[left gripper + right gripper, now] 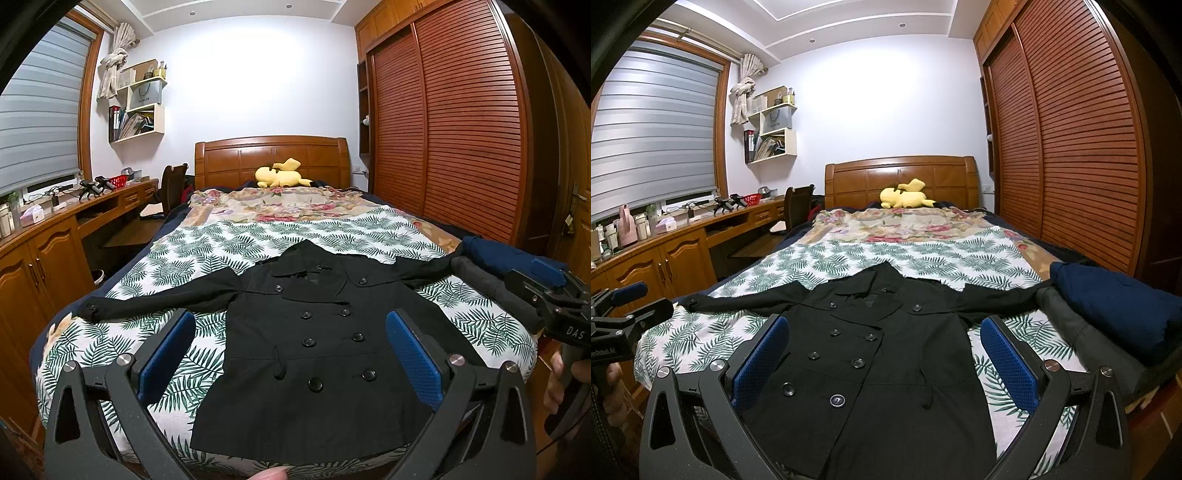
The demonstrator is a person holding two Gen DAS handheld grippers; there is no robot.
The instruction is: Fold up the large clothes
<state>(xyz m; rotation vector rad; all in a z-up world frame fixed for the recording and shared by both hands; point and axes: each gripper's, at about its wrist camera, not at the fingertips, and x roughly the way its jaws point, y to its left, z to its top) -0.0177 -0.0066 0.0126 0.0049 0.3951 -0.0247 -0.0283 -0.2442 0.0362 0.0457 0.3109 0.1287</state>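
Now the black coat lies flat and face up on the bed, with both sleeves spread out. Both the left gripper and the right gripper hover above it, fingers wide apart, holding nothing.

Left gripper: matte black skeletal arms with triangular cut-outs, silver round screw heads at the pivots, two blue textured pads.

Right gripper: identical build, with blue dimpled pads; in the left view its black body bears white lettering "DAS".

Hand: bare fingers around a black grip.
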